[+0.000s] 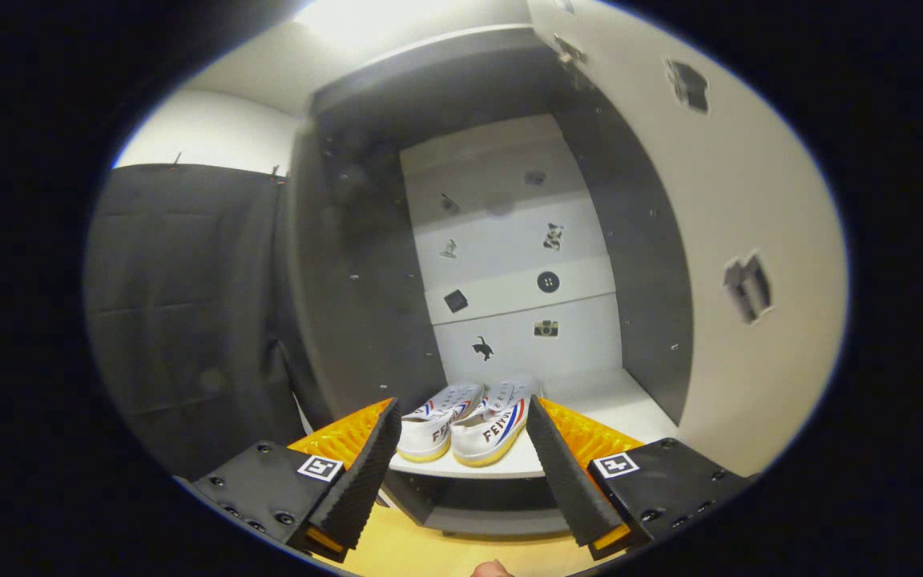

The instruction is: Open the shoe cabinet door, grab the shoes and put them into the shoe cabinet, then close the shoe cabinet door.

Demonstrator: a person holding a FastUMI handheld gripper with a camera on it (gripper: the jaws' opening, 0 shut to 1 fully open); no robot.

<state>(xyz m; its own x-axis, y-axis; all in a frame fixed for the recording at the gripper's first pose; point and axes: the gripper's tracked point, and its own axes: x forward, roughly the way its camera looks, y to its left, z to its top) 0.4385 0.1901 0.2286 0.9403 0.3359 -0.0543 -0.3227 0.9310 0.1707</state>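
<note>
A pair of white shoes with red and blue stripes and yellowish soles sits side by side on the white bottom shelf of the shoe cabinet. The shoes lie just ahead of my fingers, heels towards me. My gripper is open, its two ribbed black fingers spread wide to either side of the shoes without touching them. The cabinet door, white with dark stickers, stands swung open on the right. Inside, the cabinet has dark grey side walls and a white back panel with small stickers.
A black cloth wall hangs to the left of the cabinet. Below the shelf is the cabinet's dark base on a light wooden floor. A bright ceiling light glares above the cabinet.
</note>
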